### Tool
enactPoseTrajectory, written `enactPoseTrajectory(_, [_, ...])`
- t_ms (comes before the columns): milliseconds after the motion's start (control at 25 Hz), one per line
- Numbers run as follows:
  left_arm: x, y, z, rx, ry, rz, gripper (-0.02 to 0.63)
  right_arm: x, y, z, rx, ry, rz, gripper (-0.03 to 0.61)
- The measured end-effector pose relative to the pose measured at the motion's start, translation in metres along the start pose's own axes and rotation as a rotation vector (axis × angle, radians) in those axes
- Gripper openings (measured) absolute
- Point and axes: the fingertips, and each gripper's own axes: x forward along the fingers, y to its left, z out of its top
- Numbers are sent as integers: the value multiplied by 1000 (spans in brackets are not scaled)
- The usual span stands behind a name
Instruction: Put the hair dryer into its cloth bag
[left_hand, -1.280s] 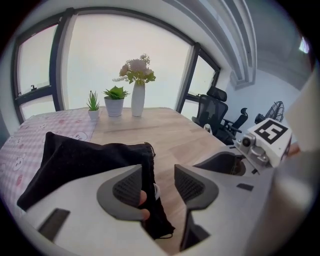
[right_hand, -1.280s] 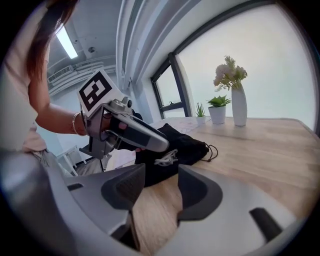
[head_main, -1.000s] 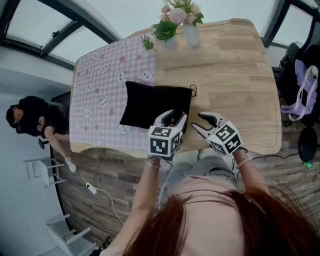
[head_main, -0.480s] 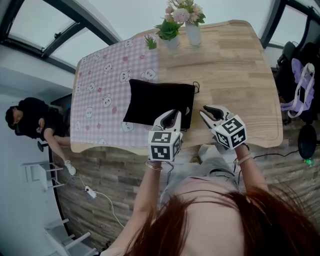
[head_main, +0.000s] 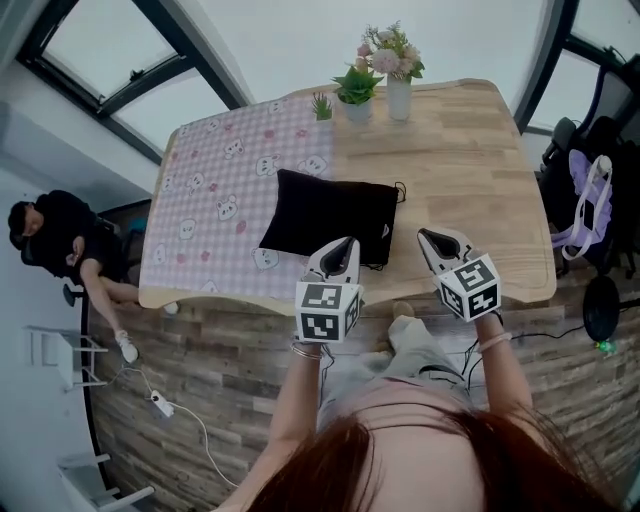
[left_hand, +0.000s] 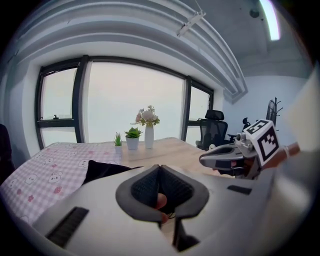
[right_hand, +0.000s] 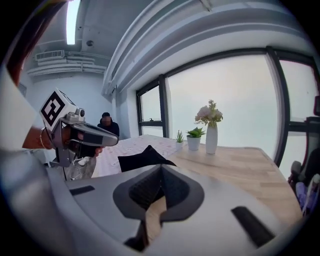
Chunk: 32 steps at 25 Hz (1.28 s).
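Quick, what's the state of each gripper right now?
Left gripper: fingers just closed, nothing between them.
Right gripper: fingers just closed, nothing between them.

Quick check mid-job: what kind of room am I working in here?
Probably an office or studio room: a wooden table under wide windows, an office chair by the glass, and strip lighting on the ceiling.

Both pairs of jaws, apart a second ago, have just been closing and now meet with nothing between them. The left gripper (head_main: 344, 246) has lifted above the bag's (head_main: 325, 212) near edge, and the right gripper (head_main: 433, 237) has risen off the table (head_main: 480, 150).
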Motion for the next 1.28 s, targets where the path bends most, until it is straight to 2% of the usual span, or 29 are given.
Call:
enactPoseTrajectory(120, [-15, 4, 7, 16, -30, 28, 20, -9, 9, 13, -31, -39, -39, 0])
enactPoseTrajectory(680, [-90, -13, 28, 45, -146, -10, 20, -72, 52, 62, -94, -184, -169, 0])
enactPoseTrajectory(1080, [-117, -44, 50, 8, -235, -46, 20, -113, 60, 89, -188, -270, -204, 0])
enactPoseTrajectory(1280, [-128, -75, 65, 1, -268, -87, 20, -144, 57, 94, -124, -306, -169, 0])
